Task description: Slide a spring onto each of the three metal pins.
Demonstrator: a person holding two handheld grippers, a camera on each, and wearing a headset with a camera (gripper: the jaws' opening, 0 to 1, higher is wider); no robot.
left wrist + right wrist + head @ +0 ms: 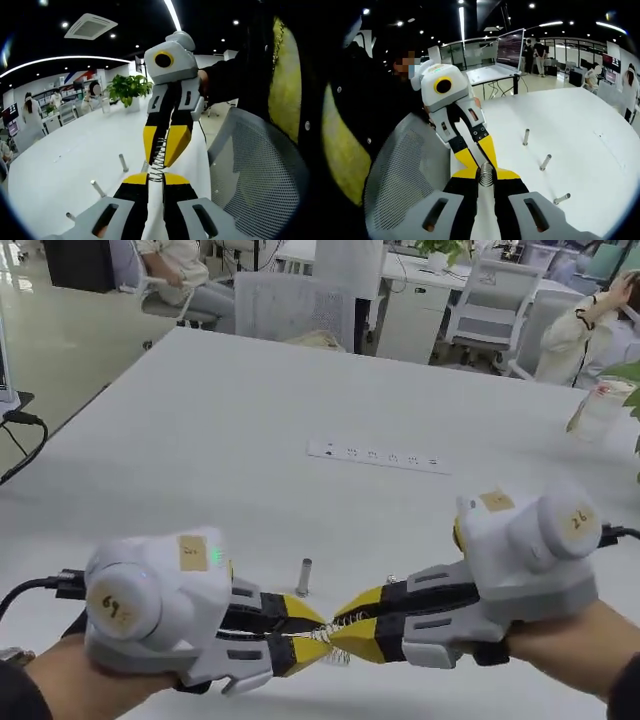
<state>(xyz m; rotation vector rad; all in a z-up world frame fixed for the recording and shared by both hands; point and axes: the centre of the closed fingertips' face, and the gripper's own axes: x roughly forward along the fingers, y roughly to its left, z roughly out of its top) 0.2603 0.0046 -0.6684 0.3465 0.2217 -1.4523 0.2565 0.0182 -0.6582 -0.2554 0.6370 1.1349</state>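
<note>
My two grippers meet tip to tip low over the white table [250,420]. A thin metal spring [336,632] is pinched between them. My left gripper [312,636] is shut on one end and my right gripper [350,630] is shut on the other. In the left gripper view the spring [158,157] runs from my own tips [156,178] up between the right gripper's yellow fingers [177,142]. The right gripper view has the spring [486,175] end-on at its tips [486,176]. Three bare pins [525,137] [545,162] [561,198] stand upright; one pin [303,577] is just behind the tips.
A white power strip [378,455] lies mid-table. A clear cup [600,410] and a plant stand at the right edge. A grey mesh chair back [255,165] is close behind me. People sit at desks beyond the far edge.
</note>
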